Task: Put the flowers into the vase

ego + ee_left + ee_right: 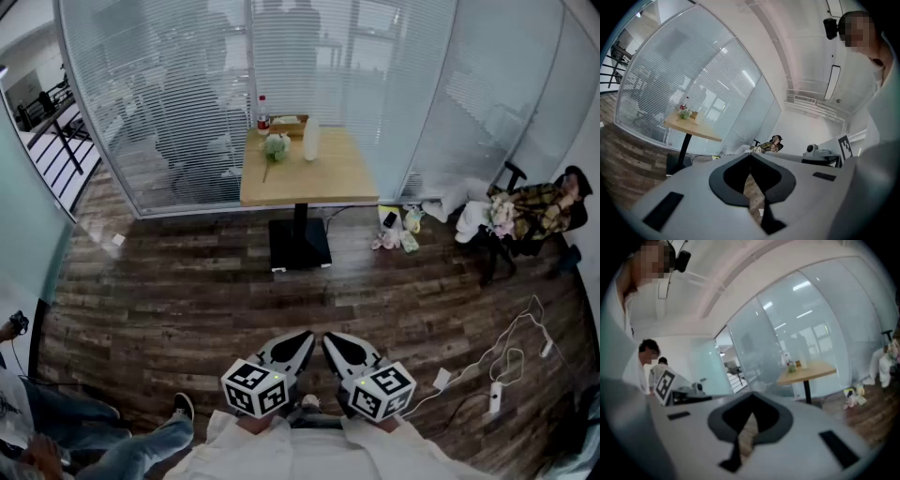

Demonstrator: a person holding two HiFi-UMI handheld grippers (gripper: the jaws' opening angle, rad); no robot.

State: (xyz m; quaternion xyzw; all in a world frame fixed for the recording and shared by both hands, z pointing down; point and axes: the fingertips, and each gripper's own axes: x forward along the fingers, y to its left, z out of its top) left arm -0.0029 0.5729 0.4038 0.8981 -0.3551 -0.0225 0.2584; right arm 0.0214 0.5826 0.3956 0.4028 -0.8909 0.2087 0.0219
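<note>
Far across the room stands a small wooden table (319, 180). A bunch of pale flowers (276, 145) lies on it, with a white vase (311, 139) upright just to their right. Close to my body, low in the head view, my left gripper (300, 343) and right gripper (337, 345) are side by side, both shut and empty. The left gripper view has its closed jaw tips (751, 157) in front, the table (701, 132) and flowers (685, 112) small at left. The right gripper view looks past its shut tips (751, 395) to the table (813, 372), flowers (791, 365) and vase (803, 359).
A red-capped bottle (262, 114) and a box (289, 120) stand at the table's back. Glass walls with blinds rise behind it. A chair piled with clothes (525, 211) is at right, small things (398, 230) on the floor, cables and a power strip (497, 394) near my right. A seated person's legs (94, 431) are at lower left.
</note>
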